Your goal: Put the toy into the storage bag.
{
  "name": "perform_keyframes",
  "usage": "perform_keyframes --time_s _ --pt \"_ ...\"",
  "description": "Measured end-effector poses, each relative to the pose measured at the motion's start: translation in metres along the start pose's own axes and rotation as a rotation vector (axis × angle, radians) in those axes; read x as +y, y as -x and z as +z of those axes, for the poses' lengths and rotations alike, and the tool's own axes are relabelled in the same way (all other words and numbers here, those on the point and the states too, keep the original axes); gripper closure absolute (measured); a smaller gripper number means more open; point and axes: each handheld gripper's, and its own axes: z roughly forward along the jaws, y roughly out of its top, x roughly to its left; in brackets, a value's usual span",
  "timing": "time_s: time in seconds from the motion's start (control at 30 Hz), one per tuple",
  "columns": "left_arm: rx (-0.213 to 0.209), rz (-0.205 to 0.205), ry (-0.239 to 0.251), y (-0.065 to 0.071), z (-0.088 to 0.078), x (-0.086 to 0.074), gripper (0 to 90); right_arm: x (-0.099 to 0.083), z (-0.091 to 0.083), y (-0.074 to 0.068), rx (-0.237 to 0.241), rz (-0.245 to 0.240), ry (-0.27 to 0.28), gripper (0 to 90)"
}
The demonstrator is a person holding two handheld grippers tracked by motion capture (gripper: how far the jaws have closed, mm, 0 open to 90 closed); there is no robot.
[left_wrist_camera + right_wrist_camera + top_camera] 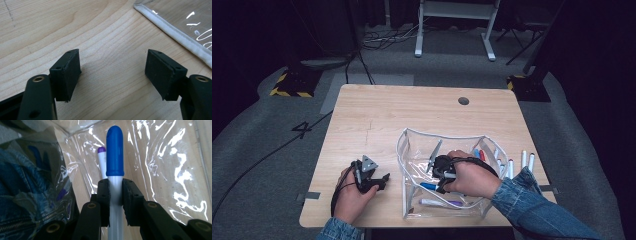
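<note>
- High view: fixed above the near edge of the tabletop point(377, 115), facing forward and down; far enough to take in the whole top, the floor and a desk frame beyond
- Left gripper view: rides the left gripper point(113, 67), close over bare wood near the front left corner; white-edged clear pouch point(175, 32) at upper right
- Right gripper view: rides the right gripper point(115, 191), very close, inside the pouch
- Shared: pouch in all three; blue-capped marker point(115, 152) and purple-capped marker point(102, 162) also in the high view
</note>
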Motion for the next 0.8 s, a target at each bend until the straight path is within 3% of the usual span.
perform_keyframes --time_s 0.23,0.33,0.47,0.53,0.63,0.8 --pt "0.000 0.000 0.000 0.000 0.000 0.000 29.1 0.003 0.011 -0.006 0.020 -0.059 -0.057 77.1" --pt "0.000 0.000 0.000 0.000 0.000 0.000 29.1 0.004 0.014 -0.009 0.030 -0.072 -0.095 77.0" --pt "0.000 0.000 0.000 0.000 0.000 0.000 29.1 0.005 0.017 -0.012 0.057 -0.083 -0.105 75.5" --pt "0.001 0.000 0.000 0.000 0.000 0.000 29.1 0.005 0.018 -0.013 0.067 -0.087 -0.096 70.5" --pt "0.001 0.001 0.000 0.000 0.000 0.000 29.1 0.006 0.015 -0.014 0.042 -0.096 -0.061 67.7" --pt "0.000 0.000 0.001 0.000 0.000 0.000 29.1 0.007 -0.013 -0.012 -0.034 -0.079 0.080 64.7"
